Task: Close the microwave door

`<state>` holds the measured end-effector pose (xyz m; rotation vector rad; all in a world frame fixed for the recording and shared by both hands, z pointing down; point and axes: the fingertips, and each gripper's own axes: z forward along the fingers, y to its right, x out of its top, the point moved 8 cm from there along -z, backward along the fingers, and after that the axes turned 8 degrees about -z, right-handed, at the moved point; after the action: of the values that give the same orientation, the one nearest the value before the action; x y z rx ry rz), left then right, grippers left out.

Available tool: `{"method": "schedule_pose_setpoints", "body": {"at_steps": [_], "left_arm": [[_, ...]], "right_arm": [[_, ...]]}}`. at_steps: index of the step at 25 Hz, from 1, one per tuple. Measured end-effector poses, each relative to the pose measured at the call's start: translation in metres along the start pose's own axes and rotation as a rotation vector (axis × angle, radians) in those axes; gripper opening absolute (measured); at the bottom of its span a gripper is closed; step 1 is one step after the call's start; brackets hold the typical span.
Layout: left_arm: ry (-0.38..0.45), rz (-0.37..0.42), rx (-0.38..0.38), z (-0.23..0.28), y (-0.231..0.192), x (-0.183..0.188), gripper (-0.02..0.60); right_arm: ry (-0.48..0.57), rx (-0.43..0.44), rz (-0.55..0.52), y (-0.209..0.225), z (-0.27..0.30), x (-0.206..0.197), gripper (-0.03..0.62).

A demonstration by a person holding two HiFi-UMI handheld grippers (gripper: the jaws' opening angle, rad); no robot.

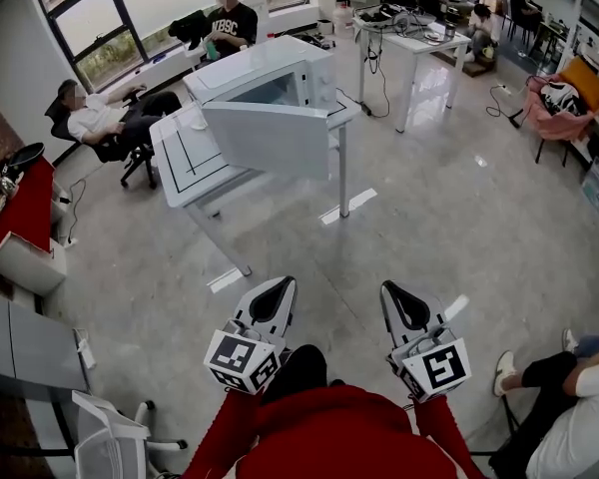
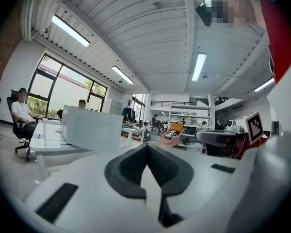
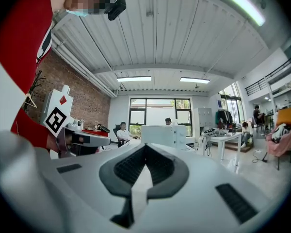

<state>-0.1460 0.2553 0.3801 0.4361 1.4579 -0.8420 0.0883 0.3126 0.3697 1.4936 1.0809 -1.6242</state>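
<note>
A white microwave (image 1: 265, 78) stands on a white table (image 1: 185, 158) across the room, its door (image 1: 268, 138) swung wide open toward me. The same microwave (image 3: 165, 135) shows small ahead in the right gripper view, and its open door (image 2: 92, 128) shows in the left gripper view. My left gripper (image 1: 276, 291) and right gripper (image 1: 395, 298) are held close to my body, well short of the table, both pointing toward it. Both are shut with nothing between the jaws.
A person sits in a chair (image 1: 100, 118) left of the table and another (image 1: 230, 18) stands behind it. A second white desk (image 1: 419, 43) stands at the back right. A seated person's legs (image 1: 549, 367) are at my right. A white chair (image 1: 110, 437) is near left.
</note>
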Motion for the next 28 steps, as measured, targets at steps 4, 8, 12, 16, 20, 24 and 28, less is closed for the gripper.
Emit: {"method": "schedule_pose_setpoints", "body": {"at_steps": [4, 8, 12, 16, 20, 24, 28], "left_arm": [[-0.006, 0.028, 0.039, 0.018, -0.023, 0.006, 0.009], [0.001, 0.052, 0.073, 0.045, -0.057, 0.010, 0.009], [0.023, 0.090, 0.090, 0.083, -0.103, 0.026, 0.009], [0.020, 0.165, 0.116, 0.126, -0.149, 0.052, 0.009], [0.054, 0.262, 0.170, 0.164, -0.183, 0.082, 0.159], [0.077, 0.334, 0.227, 0.196, -0.210, 0.092, 0.286], [0.075, 0.358, 0.235, 0.213, -0.223, 0.092, 0.344]], "right_arm": [[0.094, 0.025, -0.047, 0.005, 0.030, -0.001, 0.011], [0.102, 0.051, -0.070, 0.015, 0.076, -0.009, 0.011], [0.063, 0.010, -0.074, 0.038, 0.135, -0.008, 0.011], [-0.029, 0.005, -0.136, 0.061, 0.203, -0.004, 0.012], [-0.020, -0.030, -0.281, 0.074, 0.255, 0.012, 0.070], [-0.166, -0.057, -0.395, 0.088, 0.283, 0.004, 0.270], [-0.184, -0.064, -0.349, 0.093, 0.299, -0.006, 0.310]]}}
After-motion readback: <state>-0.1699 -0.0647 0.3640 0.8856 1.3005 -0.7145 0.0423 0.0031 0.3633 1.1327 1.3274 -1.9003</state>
